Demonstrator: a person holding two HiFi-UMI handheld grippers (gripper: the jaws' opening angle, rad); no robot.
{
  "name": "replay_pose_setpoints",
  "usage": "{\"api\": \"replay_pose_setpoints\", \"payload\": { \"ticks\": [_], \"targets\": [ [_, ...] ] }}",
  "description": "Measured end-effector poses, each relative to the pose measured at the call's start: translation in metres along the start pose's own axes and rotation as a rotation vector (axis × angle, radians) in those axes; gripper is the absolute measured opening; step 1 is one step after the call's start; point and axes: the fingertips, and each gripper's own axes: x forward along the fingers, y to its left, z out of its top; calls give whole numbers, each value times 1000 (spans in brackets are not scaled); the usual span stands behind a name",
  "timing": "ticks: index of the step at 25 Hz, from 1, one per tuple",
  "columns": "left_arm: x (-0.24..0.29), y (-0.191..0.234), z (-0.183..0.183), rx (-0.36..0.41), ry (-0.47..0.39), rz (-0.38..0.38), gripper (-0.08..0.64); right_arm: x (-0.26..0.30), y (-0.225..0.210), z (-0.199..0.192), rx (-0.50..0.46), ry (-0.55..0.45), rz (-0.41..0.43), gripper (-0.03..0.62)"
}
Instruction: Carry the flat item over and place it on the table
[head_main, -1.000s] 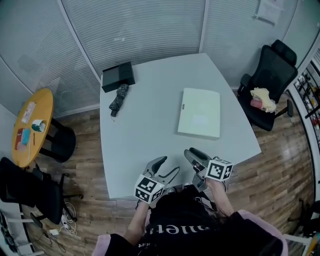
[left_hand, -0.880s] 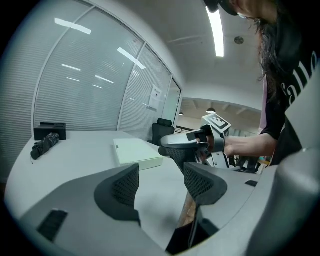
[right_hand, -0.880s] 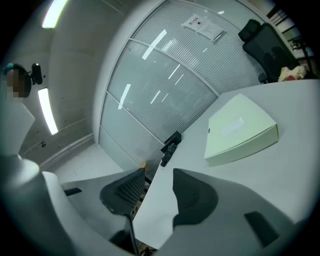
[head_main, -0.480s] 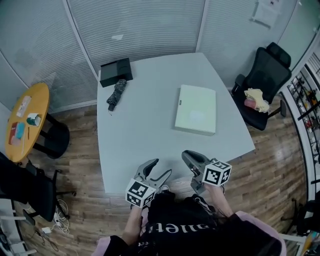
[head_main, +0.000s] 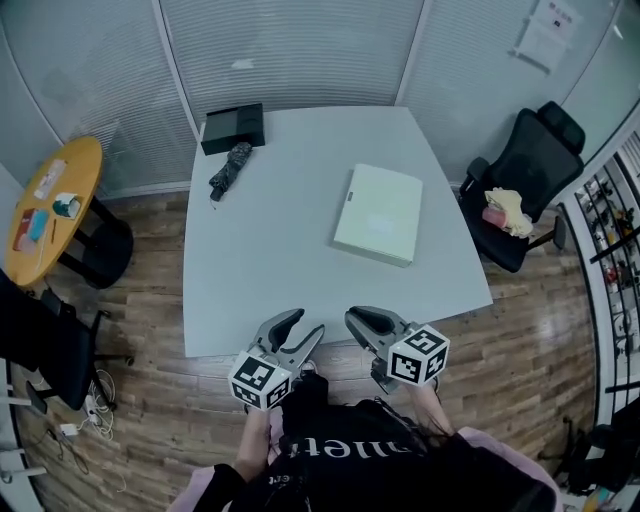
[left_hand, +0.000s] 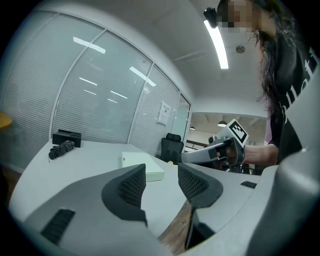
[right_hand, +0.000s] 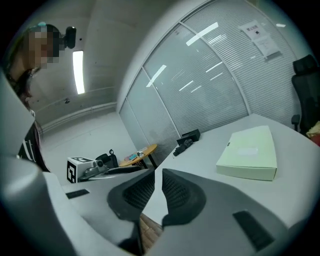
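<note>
The flat item, a pale green box (head_main: 377, 213), lies on the right half of the grey table (head_main: 270, 250); it also shows in the left gripper view (left_hand: 141, 162) and the right gripper view (right_hand: 250, 152). Both grippers hover at the table's near edge, well short of the box. My left gripper (head_main: 303, 322) (left_hand: 161, 172) has a clear gap between its jaws, which are closing on nothing. My right gripper (head_main: 352, 318) (right_hand: 158, 175) is closing too, jaws almost together and empty.
A black box (head_main: 233, 128) and a folded dark umbrella (head_main: 229, 168) sit at the table's far left corner. An office chair (head_main: 530, 160) with cloth on its seat stands to the right. A round yellow side table (head_main: 50, 205) and a dark chair (head_main: 50, 345) stand left.
Both grippers have drawn back from over the table to its near edge. The right jaws have come together and the left jaws have narrowed. The box has not moved.
</note>
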Motion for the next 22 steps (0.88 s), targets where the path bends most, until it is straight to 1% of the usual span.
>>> {"api": "replay_pose_setpoints", "payload": {
  "ticks": [3,7,12,17,22],
  "targets": [
    [-8,-17,5,-4,-28,33,186,-20,8,-5,-18,5,35,55],
    [-26,-43,6,5,-43,81,138,-45,18,-19,-58,21,64,55],
    [-55,-76,-8,-15,-40,145,86,-71,36,-44,-79,37,104,55],
    [-72,-109,-22,-10,-28,153,58,-95,52,-66,-90,33,121,52],
    [-81,-135,-30,1,-20,154,45,-112,65,-77,-149,31,119,44]
  ]
}}
